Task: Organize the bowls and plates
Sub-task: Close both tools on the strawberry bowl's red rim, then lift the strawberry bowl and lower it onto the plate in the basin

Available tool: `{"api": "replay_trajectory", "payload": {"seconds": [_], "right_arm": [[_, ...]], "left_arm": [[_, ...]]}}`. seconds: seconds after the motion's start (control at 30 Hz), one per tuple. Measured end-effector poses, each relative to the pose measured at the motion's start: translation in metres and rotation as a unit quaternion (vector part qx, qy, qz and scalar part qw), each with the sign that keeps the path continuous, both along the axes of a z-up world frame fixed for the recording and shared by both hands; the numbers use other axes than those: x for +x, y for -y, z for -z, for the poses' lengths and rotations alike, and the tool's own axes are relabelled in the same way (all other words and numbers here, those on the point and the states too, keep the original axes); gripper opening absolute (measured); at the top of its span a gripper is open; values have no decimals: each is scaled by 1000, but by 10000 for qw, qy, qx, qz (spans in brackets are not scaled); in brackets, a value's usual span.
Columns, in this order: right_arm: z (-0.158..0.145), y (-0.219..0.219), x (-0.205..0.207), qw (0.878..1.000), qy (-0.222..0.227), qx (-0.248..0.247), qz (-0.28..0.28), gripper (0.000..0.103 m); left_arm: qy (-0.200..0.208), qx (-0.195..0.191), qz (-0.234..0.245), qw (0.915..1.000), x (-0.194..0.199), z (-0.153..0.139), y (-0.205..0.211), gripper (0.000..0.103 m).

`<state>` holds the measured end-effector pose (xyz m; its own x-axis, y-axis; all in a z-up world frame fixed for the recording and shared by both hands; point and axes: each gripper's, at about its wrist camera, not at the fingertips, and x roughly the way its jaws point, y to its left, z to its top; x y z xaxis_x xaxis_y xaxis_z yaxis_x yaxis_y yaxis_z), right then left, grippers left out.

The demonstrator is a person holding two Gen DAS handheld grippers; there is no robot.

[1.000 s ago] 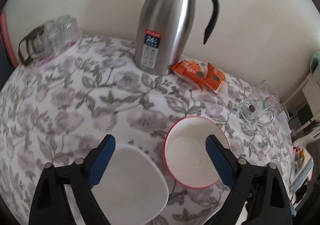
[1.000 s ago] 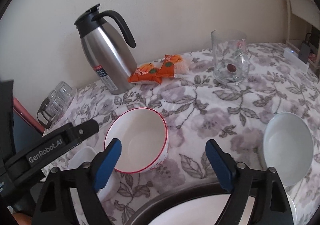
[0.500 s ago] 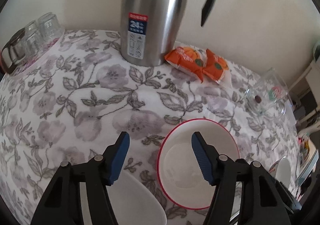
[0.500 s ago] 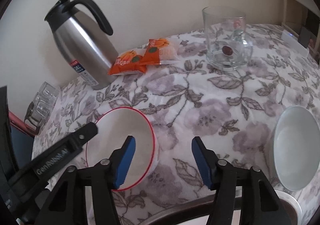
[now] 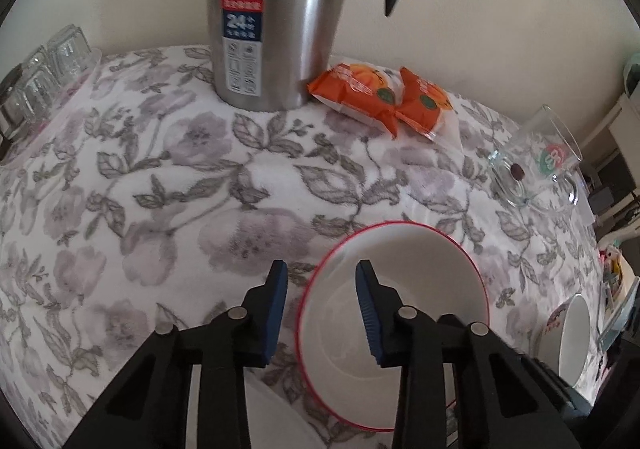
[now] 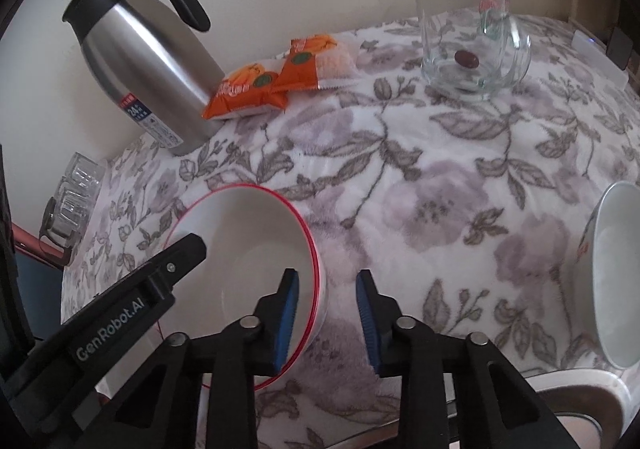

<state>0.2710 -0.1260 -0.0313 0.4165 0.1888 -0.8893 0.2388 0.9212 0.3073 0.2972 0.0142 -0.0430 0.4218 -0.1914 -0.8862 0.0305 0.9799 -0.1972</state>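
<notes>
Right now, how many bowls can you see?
2. The red-rimmed bowl sits between both grippers; a white bowl sits at the table's right edge. Others may be hidden below the grippers.

Floral tablecloth (image 5: 248, 185): flask (image 5: 272, 17), snack packets (image 5: 380, 97), bowls (image 5: 396, 297).

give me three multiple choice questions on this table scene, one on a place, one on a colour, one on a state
1. Where do the orange snack packets lie?
A. beside the steel jug
B. in the glass mug
C. inside a bowl

2. What colour is the rim of the bowl at the claws?
A. blue
B. red
C. green

3. How does the left claw stand to that bowl?
A. straddling its rim
B. away from it
C. under it

Answers: 1 A, they touch the jug's base; 2 B, a thin red line circles it; 3 A, one finger inside, one outside.
</notes>
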Motion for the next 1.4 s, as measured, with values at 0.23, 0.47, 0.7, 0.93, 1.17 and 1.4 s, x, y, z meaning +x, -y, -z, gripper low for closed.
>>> {"api": "replay_trajectory", "payload": {"seconds": [0.23, 0.47, 0.7, 0.93, 1.17, 1.4], "right_arm": [[-3, -4, -3, 9999, 96, 23, -82, 16], [-21, 4, -14, 9995, 286, 95, -18, 16], [-66, 15, -41, 9973, 704, 164, 90, 16], [-99, 39, -84, 9951, 928, 165, 299, 16], [-116, 69, -128, 9934, 974, 235, 561, 16], [-119, 87, -162, 9923, 1020, 274, 653, 16]], "left_arm": [[-10, -2, -73, 10000, -3, 2, -3, 19], [212, -219, -30, 9995, -16, -21, -1, 19], [667, -224, 81, 9975, -43, -70, 10, 19], [923, -76, 343, 9951, -79, -106, 33, 19], [964, -75, 647, 9932, -116, -124, 62, 19], [905, -146, 782, 9927, -148, -127, 79, 19]]}}
